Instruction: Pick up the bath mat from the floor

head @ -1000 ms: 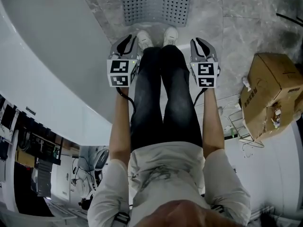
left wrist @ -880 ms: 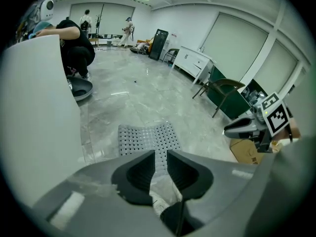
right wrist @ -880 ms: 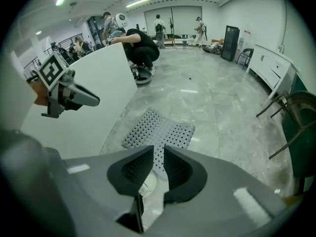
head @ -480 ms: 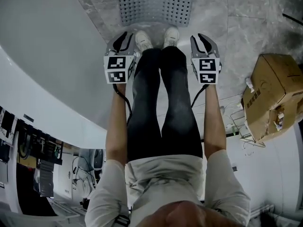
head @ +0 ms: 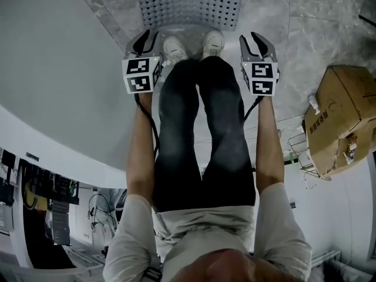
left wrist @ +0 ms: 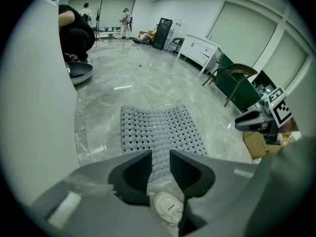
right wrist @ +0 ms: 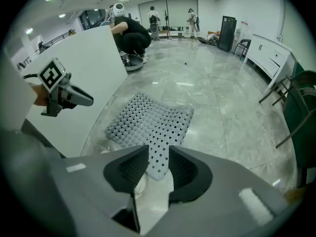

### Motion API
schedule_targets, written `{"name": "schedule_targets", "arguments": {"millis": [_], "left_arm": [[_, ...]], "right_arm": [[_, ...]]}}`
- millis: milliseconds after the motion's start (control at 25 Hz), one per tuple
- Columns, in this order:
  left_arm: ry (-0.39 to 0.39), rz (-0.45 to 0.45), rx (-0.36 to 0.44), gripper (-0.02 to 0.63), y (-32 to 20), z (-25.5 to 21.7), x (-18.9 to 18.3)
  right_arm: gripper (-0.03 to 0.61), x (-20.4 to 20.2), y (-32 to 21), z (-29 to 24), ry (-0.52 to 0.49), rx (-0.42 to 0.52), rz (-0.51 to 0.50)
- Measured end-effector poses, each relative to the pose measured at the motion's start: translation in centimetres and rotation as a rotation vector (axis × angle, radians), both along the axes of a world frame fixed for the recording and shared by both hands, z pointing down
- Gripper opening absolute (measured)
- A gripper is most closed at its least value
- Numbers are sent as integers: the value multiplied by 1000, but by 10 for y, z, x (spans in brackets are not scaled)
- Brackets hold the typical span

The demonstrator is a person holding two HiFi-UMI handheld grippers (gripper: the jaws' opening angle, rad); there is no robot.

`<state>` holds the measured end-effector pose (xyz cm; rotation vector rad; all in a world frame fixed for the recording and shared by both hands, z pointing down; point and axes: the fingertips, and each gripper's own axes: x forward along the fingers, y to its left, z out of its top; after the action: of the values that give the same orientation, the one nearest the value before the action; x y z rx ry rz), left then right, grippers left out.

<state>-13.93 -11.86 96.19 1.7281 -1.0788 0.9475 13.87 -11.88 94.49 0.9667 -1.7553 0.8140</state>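
The head view looks steeply down past the person's legs [head: 200,128] onto the perforated bath mat [head: 191,4] on the marble floor [head: 317,34]. The cameras on the left tongs [left wrist: 159,166] and right tongs [right wrist: 158,163] sit low, near the mat, facing forward across it; all three share it

Grey bath mat [head: 191,3] — square-holed grid; floor [head: 320,22] grey marble, seemingly veined; box [head: 346,116] brown.

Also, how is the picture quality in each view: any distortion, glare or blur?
Head view: dim and greyish, straight edges bend strongly, yet the bath mat looks sharp. Left gripper view: round fisheye frame with black corners, lamp glare on the glossy floor. Right gripper view: same fisheye frame, pale lamp reflections on the floor.
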Motion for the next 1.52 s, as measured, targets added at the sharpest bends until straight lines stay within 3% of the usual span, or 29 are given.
{"name": "schedule_targets", "arguments": {"millis": [680, 1000, 1520], "left_arm": [[-42, 81, -69, 173, 20, 108, -31], [-62, 59, -80, 216, 13, 153, -43], [-70, 22, -103, 279, 17, 215, -54]], "right_arm": [[170, 17, 8, 102, 34, -49, -7], [231, 19, 6, 147, 45, -93, 11], [267, 26, 14, 206, 67, -148, 50]]}}
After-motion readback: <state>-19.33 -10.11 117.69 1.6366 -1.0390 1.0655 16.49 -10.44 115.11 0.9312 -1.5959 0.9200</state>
